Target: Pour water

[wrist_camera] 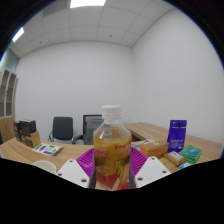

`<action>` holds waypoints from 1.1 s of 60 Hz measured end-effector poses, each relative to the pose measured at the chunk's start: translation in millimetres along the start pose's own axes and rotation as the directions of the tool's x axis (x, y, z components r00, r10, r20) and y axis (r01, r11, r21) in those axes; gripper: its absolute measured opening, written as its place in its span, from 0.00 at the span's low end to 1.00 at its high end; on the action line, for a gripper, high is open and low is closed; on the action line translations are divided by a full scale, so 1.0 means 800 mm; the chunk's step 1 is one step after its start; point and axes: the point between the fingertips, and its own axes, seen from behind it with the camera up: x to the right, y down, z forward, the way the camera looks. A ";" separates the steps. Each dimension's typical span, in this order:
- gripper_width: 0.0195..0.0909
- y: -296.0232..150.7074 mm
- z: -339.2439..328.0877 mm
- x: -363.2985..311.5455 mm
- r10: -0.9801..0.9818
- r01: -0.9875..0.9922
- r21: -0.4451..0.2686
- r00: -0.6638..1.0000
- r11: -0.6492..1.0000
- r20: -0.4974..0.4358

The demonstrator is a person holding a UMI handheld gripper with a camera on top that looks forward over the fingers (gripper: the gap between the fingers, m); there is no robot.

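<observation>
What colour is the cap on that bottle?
White, on the bottle held between the jaws; seen in the gripper view.

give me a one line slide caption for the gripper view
Tool shut on a white-capped bottle, held upright above office desks, purple box beyond.

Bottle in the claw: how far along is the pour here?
Done: the claw is shut on the bottle, raised over the table. In hand: the bottle is held upright, its white cap on. Left: uncapping and pouring; no water flows. A white rim beside the claw may be the cup; I cannot tell.
</observation>
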 end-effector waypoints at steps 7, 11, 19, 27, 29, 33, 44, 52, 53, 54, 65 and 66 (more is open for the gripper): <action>0.37 0.073 0.022 0.024 -0.030 0.031 -0.097 1.000 0.995 0.005; 0.36 0.094 0.028 0.025 -0.038 0.041 -0.118 0.999 0.992 0.025; 0.40 0.101 0.033 0.031 -0.020 0.023 -0.111 0.999 0.994 0.026; 0.43 0.102 0.035 0.037 0.017 -0.014 -0.109 1.000 0.994 0.026; 0.45 0.102 0.035 0.037 0.007 -0.004 -0.111 1.000 0.994 0.029; 0.53 0.102 0.034 0.036 0.004 -0.002 -0.122 1.000 0.993 0.020; 0.91 0.100 0.007 0.046 0.018 -0.019 -0.188 1.000 0.982 -0.012; 0.91 0.071 -0.054 0.041 0.023 -0.022 -0.171 1.000 0.985 0.002; 0.90 0.069 -0.065 0.040 0.028 -0.027 -0.173 1.000 0.985 0.004; 0.91 0.066 -0.075 0.039 0.032 -0.031 -0.175 0.999 0.984 0.006; 0.90 0.053 -0.216 -0.006 0.069 -0.051 -0.174 0.993 0.983 0.099; 0.90 0.054 -0.232 -0.014 0.073 -0.052 -0.177 0.991 0.983 0.112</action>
